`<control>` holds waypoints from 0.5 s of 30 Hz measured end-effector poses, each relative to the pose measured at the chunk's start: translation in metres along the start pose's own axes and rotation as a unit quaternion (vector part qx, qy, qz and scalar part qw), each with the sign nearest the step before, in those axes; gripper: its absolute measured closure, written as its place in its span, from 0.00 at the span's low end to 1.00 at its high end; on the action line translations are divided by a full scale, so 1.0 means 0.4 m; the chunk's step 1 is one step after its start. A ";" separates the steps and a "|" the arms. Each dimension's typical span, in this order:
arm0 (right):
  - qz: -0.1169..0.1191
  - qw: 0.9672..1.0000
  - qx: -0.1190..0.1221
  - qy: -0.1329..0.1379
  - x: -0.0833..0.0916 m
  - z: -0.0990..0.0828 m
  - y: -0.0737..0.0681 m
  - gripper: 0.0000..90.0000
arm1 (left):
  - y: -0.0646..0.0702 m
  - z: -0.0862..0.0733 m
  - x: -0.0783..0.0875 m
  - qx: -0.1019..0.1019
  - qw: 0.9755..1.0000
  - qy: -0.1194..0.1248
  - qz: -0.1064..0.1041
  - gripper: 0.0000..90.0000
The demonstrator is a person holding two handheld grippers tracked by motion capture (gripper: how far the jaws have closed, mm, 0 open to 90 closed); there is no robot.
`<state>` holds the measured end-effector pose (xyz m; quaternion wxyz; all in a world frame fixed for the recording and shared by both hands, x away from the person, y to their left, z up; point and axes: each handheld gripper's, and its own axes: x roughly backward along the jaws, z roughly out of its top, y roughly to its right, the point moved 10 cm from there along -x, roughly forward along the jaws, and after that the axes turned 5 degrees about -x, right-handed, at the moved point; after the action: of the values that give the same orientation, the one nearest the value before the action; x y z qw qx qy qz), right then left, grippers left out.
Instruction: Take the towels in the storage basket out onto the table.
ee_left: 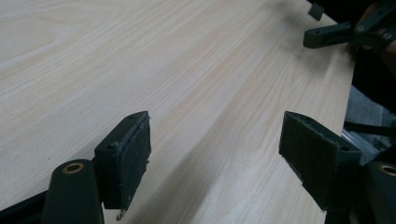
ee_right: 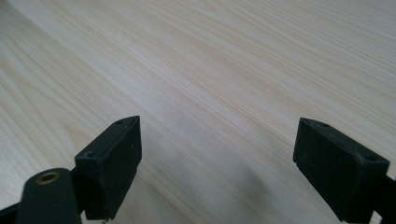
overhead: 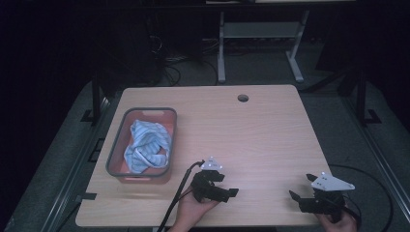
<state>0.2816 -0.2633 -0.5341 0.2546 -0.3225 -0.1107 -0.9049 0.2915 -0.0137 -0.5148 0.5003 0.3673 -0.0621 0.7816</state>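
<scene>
A salmon basket with a grey rim [overhead: 115, 145] stands on the left part of the wooden table [overhead: 251, 130] and holds a crumpled blue striped cloth [overhead: 147, 145]. Near the front edge, a hand holds my left gripper [overhead: 227, 184], which points to the right with its jaws wide apart. In the left gripper view, my left gripper [ee_left: 215, 122] has only bare wood between its pads, and the right gripper [ee_left: 341, 32] shows at the top right. My right gripper [overhead: 300, 186] sits at the front right corner, open. Only tabletop lies between the jaws of my right gripper [ee_right: 219, 123] in its own view.
A round cable hole [overhead: 242, 98] is near the table's far edge. Behind the table stand the legs of another desk [overhead: 221, 48] on a dark floor. A black cable [overhead: 181, 188] trails from the left gripper, and another cable [overhead: 377, 183] loops off the table's right side.
</scene>
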 end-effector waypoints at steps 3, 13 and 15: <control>0.001 1.000 -0.001 -0.003 -0.003 0.001 -0.002 0.16 | 0.001 0.005 -0.002 0.007 1.000 0.003 -0.003 0.27; -0.002 1.000 -0.001 0.001 -0.003 0.007 -0.001 0.17 | 0.002 0.052 0.002 0.001 1.000 0.002 0.000 0.26; -0.003 1.000 0.000 0.000 -0.004 0.008 0.000 0.16 | -0.002 0.073 0.008 -0.001 1.000 0.008 0.004 0.25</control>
<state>0.2843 -0.2615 -0.5328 0.2516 -0.3218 -0.1118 -0.9059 0.3062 -0.0244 -0.4918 0.4983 0.3600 -0.0599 0.7865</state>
